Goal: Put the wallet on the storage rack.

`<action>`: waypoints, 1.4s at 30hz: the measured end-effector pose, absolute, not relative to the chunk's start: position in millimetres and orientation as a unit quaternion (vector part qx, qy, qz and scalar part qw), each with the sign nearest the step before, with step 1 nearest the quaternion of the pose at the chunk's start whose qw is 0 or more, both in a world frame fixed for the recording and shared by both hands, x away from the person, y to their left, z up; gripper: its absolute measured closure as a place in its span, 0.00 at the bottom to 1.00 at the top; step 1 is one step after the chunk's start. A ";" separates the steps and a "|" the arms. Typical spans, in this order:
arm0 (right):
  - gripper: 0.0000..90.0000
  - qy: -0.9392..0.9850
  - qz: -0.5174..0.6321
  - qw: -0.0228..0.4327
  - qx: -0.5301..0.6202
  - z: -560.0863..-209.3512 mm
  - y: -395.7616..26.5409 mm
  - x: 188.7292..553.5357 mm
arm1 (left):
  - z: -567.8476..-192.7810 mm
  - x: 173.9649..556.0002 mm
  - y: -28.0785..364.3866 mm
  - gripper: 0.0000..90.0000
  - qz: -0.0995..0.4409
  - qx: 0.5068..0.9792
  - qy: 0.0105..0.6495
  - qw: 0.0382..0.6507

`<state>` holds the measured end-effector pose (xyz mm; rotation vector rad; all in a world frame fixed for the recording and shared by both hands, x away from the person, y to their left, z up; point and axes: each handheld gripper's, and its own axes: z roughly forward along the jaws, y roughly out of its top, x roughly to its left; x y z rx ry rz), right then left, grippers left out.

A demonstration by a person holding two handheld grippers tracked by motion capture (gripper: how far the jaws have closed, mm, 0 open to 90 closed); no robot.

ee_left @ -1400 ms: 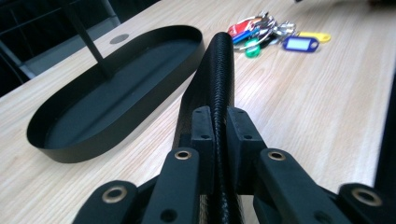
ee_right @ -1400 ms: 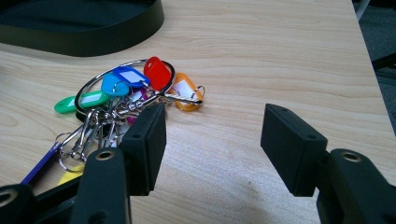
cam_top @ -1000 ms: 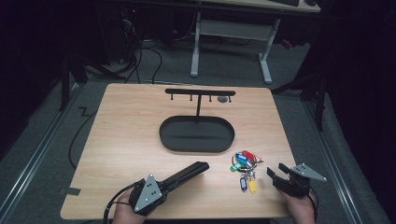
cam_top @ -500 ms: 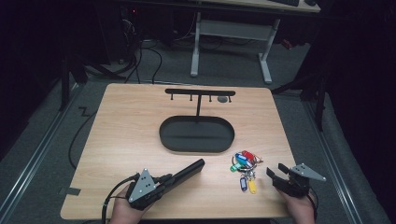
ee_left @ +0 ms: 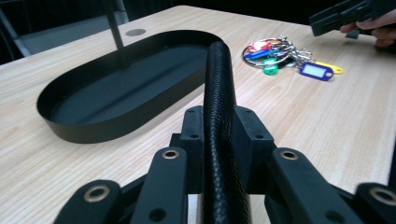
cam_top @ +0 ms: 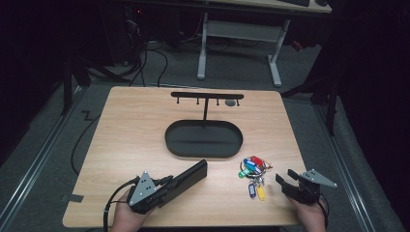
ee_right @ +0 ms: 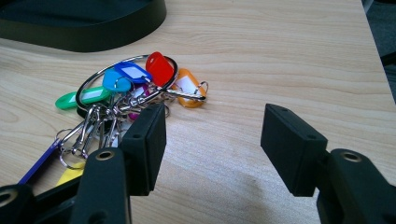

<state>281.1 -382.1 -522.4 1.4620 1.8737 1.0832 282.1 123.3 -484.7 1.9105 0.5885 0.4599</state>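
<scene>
Black leather case front-left on table, clamped edge-on in left gripper (jaws just easing open), right gripper agape beside keys; probably light, stiffish, grippy: pinch across its 2 flat faces.

The left gripper has eased its jaws apart around the black case between them.
</scene>
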 end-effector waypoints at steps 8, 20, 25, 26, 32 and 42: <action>0.45 0.694 0.400 0.261 0.539 -523.1 -381.0 282.1 | -489.9 282.2 118.0 0.71 0.197 0.816 0.232 0.492; 0.45 0.695 0.399 0.260 0.539 -523.4 -380.1 282.3 | -491.7 284.9 115.7 0.59 0.202 0.830 0.235 0.464; 0.46 0.696 0.399 0.261 0.538 -522.5 -379.3 282.0 | -493.1 286.1 115.9 0.57 0.193 0.835 0.238 0.458; 0.46 0.697 0.398 0.261 0.536 -522.3 -379.0 282.0 | -492.8 286.6 116.1 0.57 0.190 0.836 0.238 0.456; 0.45 0.699 0.400 0.260 0.533 -522.4 -379.5 283.2 | -493.2 289.3 116.6 0.59 0.187 0.847 0.237 0.437; 0.45 0.700 0.409 0.253 0.528 -521.5 -380.2 282.8 | -484.0 291.8 108.0 0.63 0.177 0.874 0.232 0.388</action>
